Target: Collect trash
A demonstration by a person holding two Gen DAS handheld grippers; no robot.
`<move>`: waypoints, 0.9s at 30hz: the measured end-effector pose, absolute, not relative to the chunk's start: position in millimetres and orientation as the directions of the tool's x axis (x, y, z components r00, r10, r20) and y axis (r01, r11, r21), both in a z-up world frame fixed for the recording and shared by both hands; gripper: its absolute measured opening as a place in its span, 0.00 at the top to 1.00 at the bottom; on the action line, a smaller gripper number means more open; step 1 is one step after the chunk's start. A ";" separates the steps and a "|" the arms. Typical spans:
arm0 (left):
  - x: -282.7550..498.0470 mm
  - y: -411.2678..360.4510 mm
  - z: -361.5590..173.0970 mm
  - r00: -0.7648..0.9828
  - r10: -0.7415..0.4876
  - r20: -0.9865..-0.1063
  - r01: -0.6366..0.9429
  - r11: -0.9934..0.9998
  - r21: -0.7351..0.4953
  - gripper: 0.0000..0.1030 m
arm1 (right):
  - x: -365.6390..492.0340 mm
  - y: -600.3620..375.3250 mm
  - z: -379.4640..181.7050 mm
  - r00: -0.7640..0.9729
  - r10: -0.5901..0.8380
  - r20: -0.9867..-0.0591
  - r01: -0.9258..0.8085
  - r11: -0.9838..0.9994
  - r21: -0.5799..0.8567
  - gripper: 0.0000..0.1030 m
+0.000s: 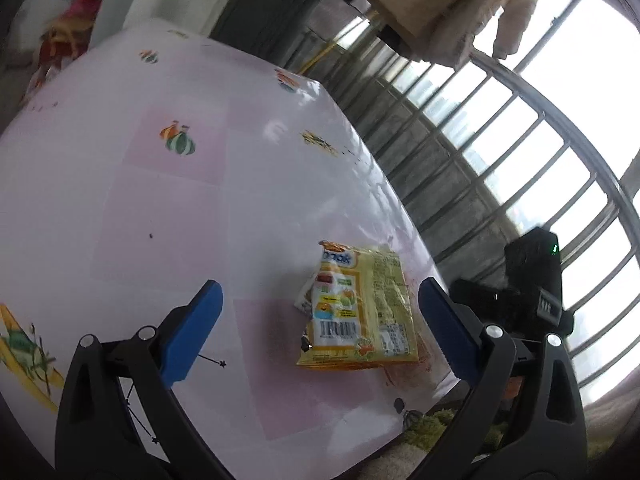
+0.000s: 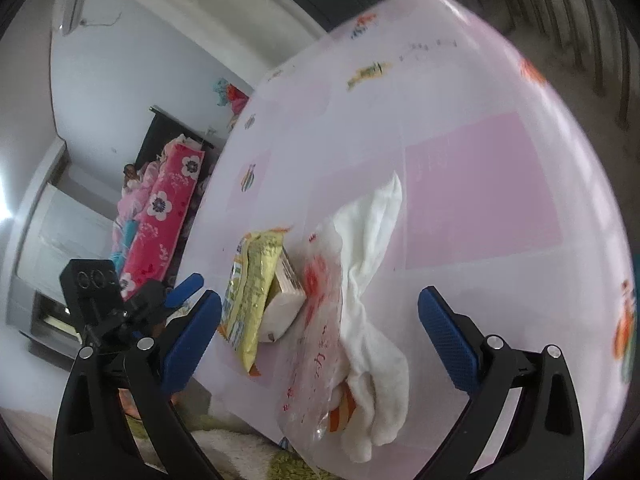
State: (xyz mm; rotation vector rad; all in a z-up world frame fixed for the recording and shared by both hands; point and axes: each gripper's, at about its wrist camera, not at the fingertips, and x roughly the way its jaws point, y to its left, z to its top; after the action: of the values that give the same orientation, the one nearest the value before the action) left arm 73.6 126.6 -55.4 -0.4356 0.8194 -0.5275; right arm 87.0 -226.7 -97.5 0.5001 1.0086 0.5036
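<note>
I have my left tool (image 1: 320,328) spread wide with the yellow snack wrapper (image 1: 360,312) lying on the table (image 1: 160,200) between its pads, nearer the right one, long axis pointing away from me.

Count from my station, both wrist views: one yellow snack wrapper (image 1: 362,312); one white packet (image 2: 282,312) tucked under it; one clear plastic bag (image 2: 316,352) with red print; one white cloth (image 2: 372,280); one table (image 1: 160,200) carrying all four. I see two grippers: left gripper (image 1: 316,328), right gripper (image 2: 320,336).
</note>
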 end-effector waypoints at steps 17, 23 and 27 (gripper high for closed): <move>81.2 85.7 -62.8 0.494 -0.556 -0.668 0.328 0.831 -0.449 0.54 | 83.0 -230.7 -89.7 0.531 0.405 -0.744 -0.131 0.907 0.400 0.52; 74.1 84.1 -56.4 0.516 -0.543 -0.662 0.362 0.839 -0.406 0.59 | 86.6 -230.9 -94.5 0.507 0.402 -0.763 -0.142 0.911 0.386 0.60; 60.1 77.8 -43.4 0.518 -0.575 -0.633 0.466 0.810 -0.355 0.62 | 84.9 -227.9 -89.4 0.513 0.422 -0.748 -0.155 0.902 0.403 0.60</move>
State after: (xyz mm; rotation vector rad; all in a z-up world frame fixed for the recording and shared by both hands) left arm 60.1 77.8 -43.4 -0.1473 0.8130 -0.6273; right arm 84.9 -227.9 -89.4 0.3022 0.9749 0.3531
